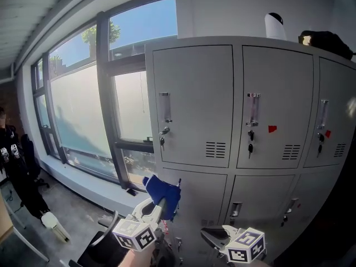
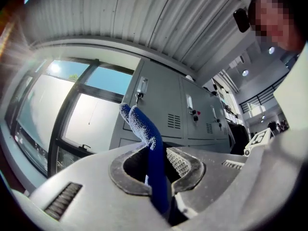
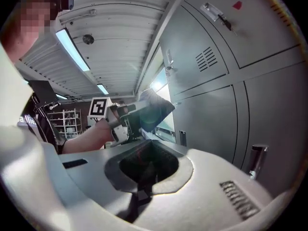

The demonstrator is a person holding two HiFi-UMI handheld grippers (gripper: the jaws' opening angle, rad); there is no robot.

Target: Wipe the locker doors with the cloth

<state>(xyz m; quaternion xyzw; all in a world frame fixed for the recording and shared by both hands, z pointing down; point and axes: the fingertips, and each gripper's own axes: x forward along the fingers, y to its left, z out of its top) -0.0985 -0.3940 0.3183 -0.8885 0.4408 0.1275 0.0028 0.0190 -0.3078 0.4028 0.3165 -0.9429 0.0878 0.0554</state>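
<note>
A blue cloth (image 1: 162, 192) sticks up from my left gripper (image 1: 157, 206), which is shut on it low in the head view, just in front of the lower-left locker door (image 1: 203, 196). In the left gripper view the cloth (image 2: 144, 129) rises between the jaws of the left gripper (image 2: 155, 171) toward the grey upper locker doors (image 2: 159, 105). My right gripper (image 1: 213, 238) is at the bottom, right of the left one, jaws shut with nothing held. In its own view the right gripper (image 3: 149, 143) points at the lower doors (image 3: 207, 124), with the cloth (image 3: 155, 110) beyond.
The grey lockers have three upper doors (image 1: 275, 104) with handles, keys (image 1: 162, 142) and red stickers (image 1: 272, 129). A white object (image 1: 273, 25) and a black item (image 1: 327, 41) sit on top. Tall windows (image 1: 83, 110) run along the left. A person in black (image 1: 14, 163) stands far left.
</note>
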